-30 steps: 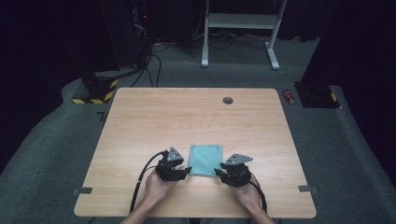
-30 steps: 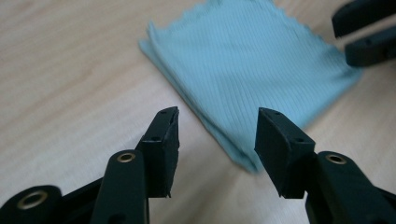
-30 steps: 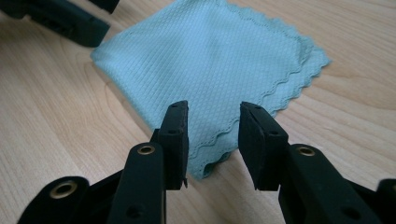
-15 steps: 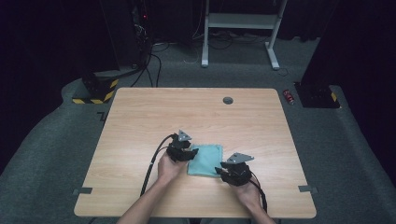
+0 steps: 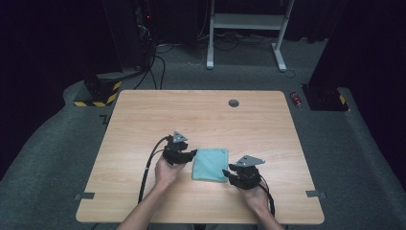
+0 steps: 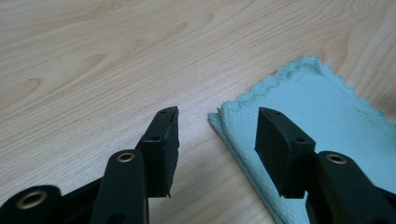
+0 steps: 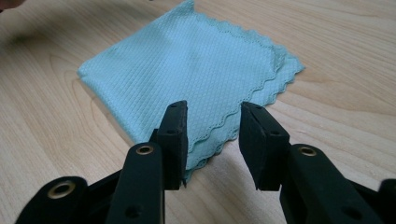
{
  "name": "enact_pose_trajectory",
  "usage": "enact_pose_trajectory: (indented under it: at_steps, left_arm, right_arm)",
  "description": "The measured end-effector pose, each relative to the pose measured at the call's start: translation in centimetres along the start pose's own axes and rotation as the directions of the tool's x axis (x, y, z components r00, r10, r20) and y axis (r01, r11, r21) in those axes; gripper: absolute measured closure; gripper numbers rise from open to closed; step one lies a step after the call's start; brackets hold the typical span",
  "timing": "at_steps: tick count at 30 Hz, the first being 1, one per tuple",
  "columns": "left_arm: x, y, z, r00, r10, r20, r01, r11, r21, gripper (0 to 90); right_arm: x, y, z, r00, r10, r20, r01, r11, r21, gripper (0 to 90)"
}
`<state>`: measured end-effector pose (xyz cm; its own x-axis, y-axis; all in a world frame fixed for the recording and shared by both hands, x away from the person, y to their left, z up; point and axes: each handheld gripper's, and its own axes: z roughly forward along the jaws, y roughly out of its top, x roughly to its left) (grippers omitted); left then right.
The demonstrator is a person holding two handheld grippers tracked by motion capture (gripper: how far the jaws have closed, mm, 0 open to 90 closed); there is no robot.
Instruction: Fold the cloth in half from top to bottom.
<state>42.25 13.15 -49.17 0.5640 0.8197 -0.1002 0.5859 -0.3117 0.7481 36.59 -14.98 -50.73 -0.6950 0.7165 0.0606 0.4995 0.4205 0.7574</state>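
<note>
On the counter [image 5: 143,124] a folded teal cloth [image 5: 210,164] lies flat between the two hands, nearer the person's edge than the far one. It is close to square, so no long axis matters much; what matters is which corner each tool faces.

The left tool [image 5: 190,154] sits just beside the cloth's left edge, up at the far-left corner, pointing toward it from the left. In the left gripper view that corner of the cloth [image 6: 299,116] lies slightly right of the gap, with the right-hand jaw already over the fabric and the left-hand jaw over bare wood. The left tool [image 6: 217,122] has just been opening a little; its jaws stand apart, clamped on nothing, and the layered corner is just ahead of the gap, not in it.

The right tool [image 5: 228,173] sits at the cloth's near-right corner, pointing in from the right. In the right gripper view the scalloped edge of the cloth [image 7: 187,65] runs right into the gap of the right tool [image 7: 212,116], whose jaws have also just been opening; they stand apart with the hem between or just under them, not pressed on it.

My judgement: both tools are equally near, each set at its own diagonal corner, and the coming move is a pinch on those corners, the left one needing a small shift rightward first
</note>
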Motion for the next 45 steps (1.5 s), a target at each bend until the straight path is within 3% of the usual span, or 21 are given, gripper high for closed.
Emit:
enact_pose_trajectory:
  at_steps: [5,16,24,45]
  left_arm:
    - [0.0,-0.1,-1.5,0.9998,-0.009,0.02,0.009,0.9995,-0.029,48.3]
    - [0.3,-0.9,-4.1,0.9999,0.001,0.017,0.001,0.9975,-0.071,45.4]
    - [1.3,-1.7,-5.7,0.9982,-0.052,0.028,0.055,0.9916,-0.117,42.0]
    - [2.9,-3.4,-8.9,0.9959,-0.09,-0.011,0.087,0.9824,-0.165,39.3]
  right_arm:
    - [-0.1,0.2,-0.4,1.0,0.001,0.003,-0.001,0.9999,-0.011,61.2]
    - [-1.6,0.7,-2.2,0.999,0.025,0.037,-0.023,0.9988,-0.044,57.5]
    - [-3.2,0.9,-3.8,0.997,0.054,0.055,-0.051,0.9966,-0.065,54.9]
    - [-6.1,-0.3,-8.1,0.9838,0.141,0.111,-0.122,0.9796,-0.16,54.2]
